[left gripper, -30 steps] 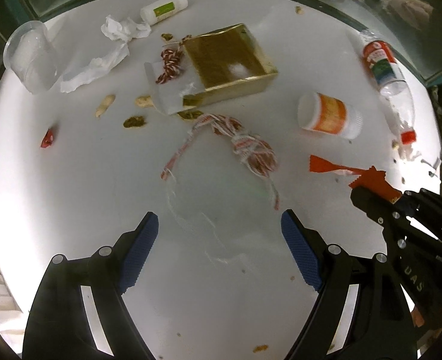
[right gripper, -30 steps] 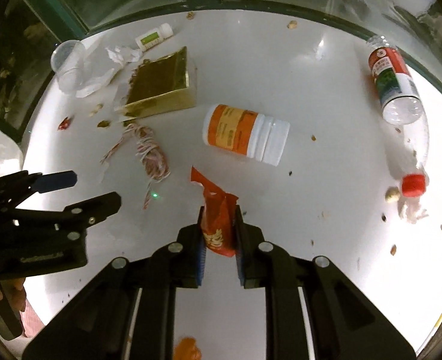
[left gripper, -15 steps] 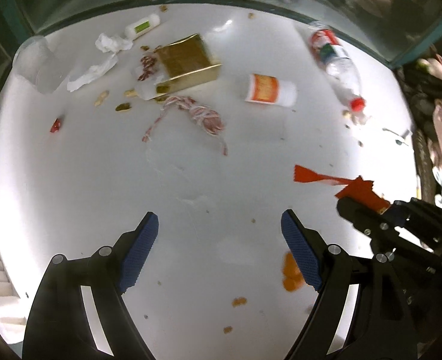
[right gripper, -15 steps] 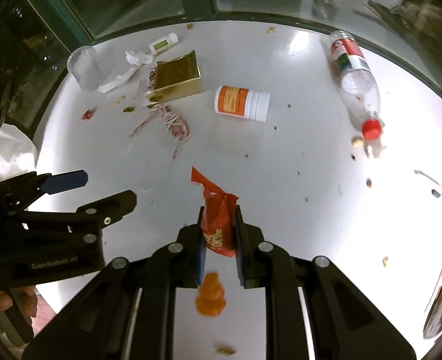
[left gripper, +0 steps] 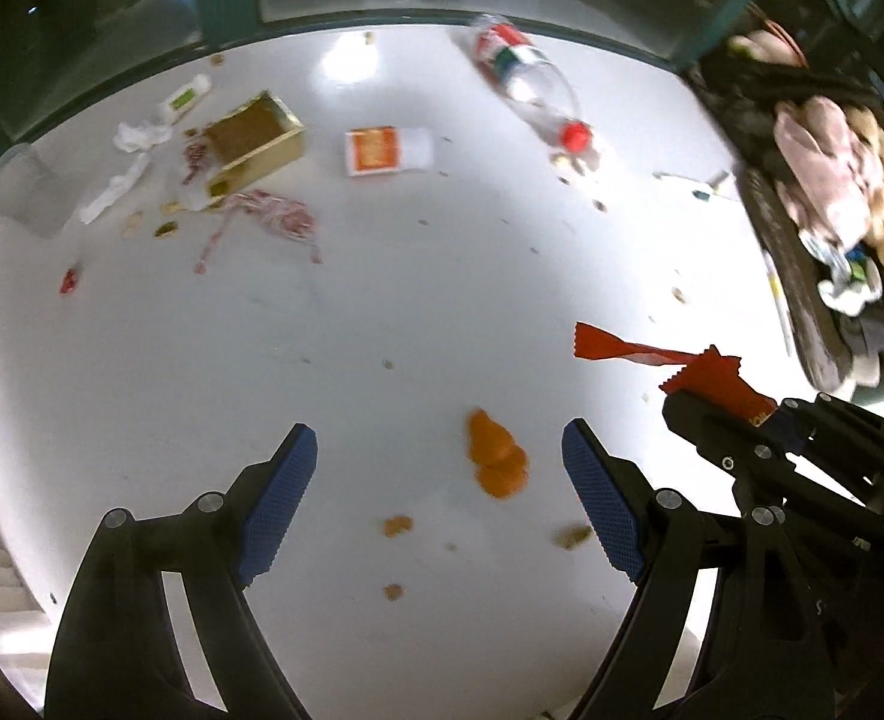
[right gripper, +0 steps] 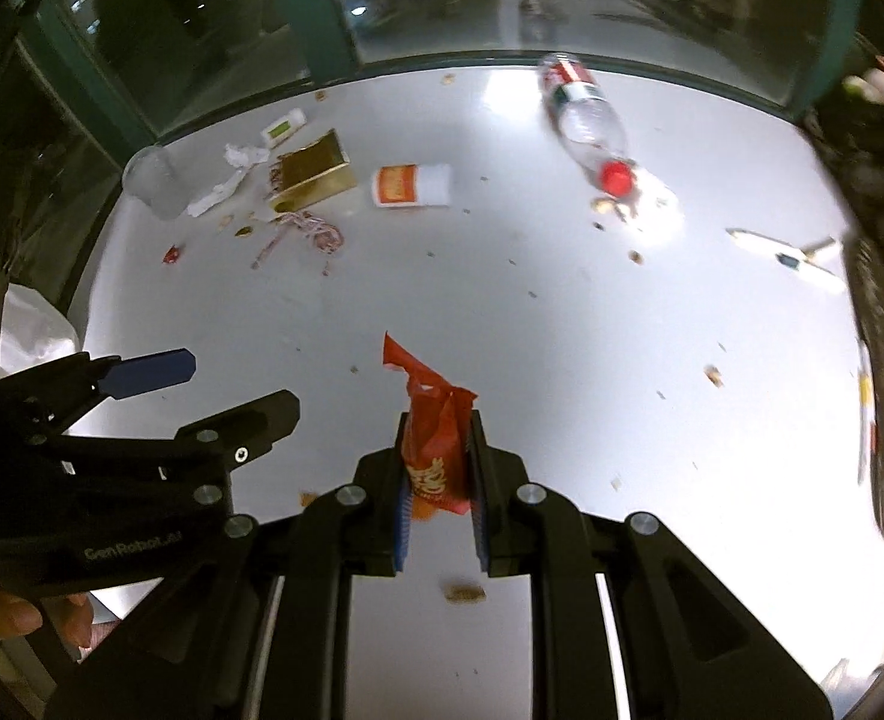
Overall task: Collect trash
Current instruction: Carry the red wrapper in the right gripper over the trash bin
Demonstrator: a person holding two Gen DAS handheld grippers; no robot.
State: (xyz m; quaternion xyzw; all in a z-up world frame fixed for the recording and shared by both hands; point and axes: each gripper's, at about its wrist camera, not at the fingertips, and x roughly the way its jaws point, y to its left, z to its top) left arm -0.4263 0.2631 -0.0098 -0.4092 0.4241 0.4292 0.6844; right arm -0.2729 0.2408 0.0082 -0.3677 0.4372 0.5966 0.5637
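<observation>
My right gripper [right gripper: 438, 450] is shut on a crumpled red snack wrapper [right gripper: 432, 420], which sticks up between its pads above the white table [right gripper: 562, 330]. The left wrist view shows that wrapper [left gripper: 652, 354] jutting left from the right gripper [left gripper: 730, 414]. High over the table, my left gripper [left gripper: 442, 450] is open and holds nothing. Below its gap lies an orange peel [left gripper: 496, 459]. In the right wrist view the left gripper [right gripper: 213, 390] sits at the left edge, with a hand under it.
Far across the table lie a gold box [left gripper: 255, 144], red-white string [left gripper: 267, 216], an orange-labelled pill bottle [left gripper: 387, 150], a plastic bottle [left gripper: 526, 72], tissue [left gripper: 135, 138], a clear cup [left gripper: 27, 186] and a small white bottle [left gripper: 186, 96]. A dark bag [left gripper: 802, 276] of rubbish stands at the right edge.
Both grippers rose and drew back from the far litter, toward the right side of the table. The orange peel and the dark bag came into view. Both grips are unchanged.
</observation>
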